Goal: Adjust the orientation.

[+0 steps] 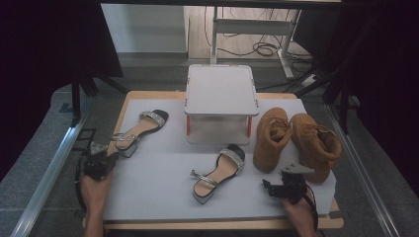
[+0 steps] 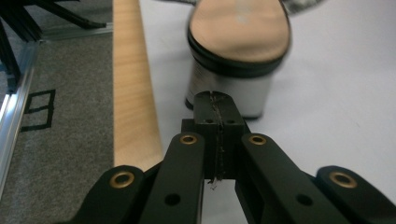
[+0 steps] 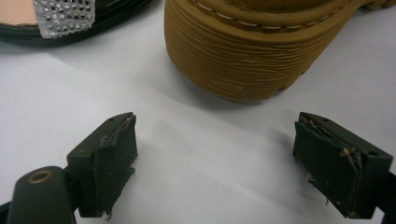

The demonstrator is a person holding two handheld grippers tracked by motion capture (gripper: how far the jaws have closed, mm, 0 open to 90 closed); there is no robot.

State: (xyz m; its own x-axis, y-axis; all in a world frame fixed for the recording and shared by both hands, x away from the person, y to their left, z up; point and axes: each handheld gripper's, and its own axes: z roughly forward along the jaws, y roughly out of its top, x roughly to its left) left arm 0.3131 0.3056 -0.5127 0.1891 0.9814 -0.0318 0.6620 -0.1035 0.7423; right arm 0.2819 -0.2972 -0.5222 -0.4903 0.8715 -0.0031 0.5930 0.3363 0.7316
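Observation:
A sandal [image 1: 141,127] with a sparkly strap lies at the left of the white mat [image 1: 158,173]. My left gripper [image 1: 112,155] sits just short of that sandal's heel. In the left gripper view the jaws [image 2: 215,100] are pressed together with nothing between them, their tips close to the silver block heel [image 2: 238,91]; I cannot tell whether they touch it. A second sandal [image 1: 217,173] lies mid-mat. Two tan boots [image 1: 271,138] [image 1: 316,145] stand at the right. My right gripper [image 1: 268,187] is open near the front right, empty, facing a boot toe [image 3: 247,60], with the second sandal's strap [image 3: 63,16] beyond on the left.
A white raised stand [image 1: 221,91] with red legs stands at the back middle of the mat. The wooden table edge [image 2: 133,93] runs just left of the left gripper, with grey floor [image 2: 60,140] beyond it. Bare mat lies between the two grippers.

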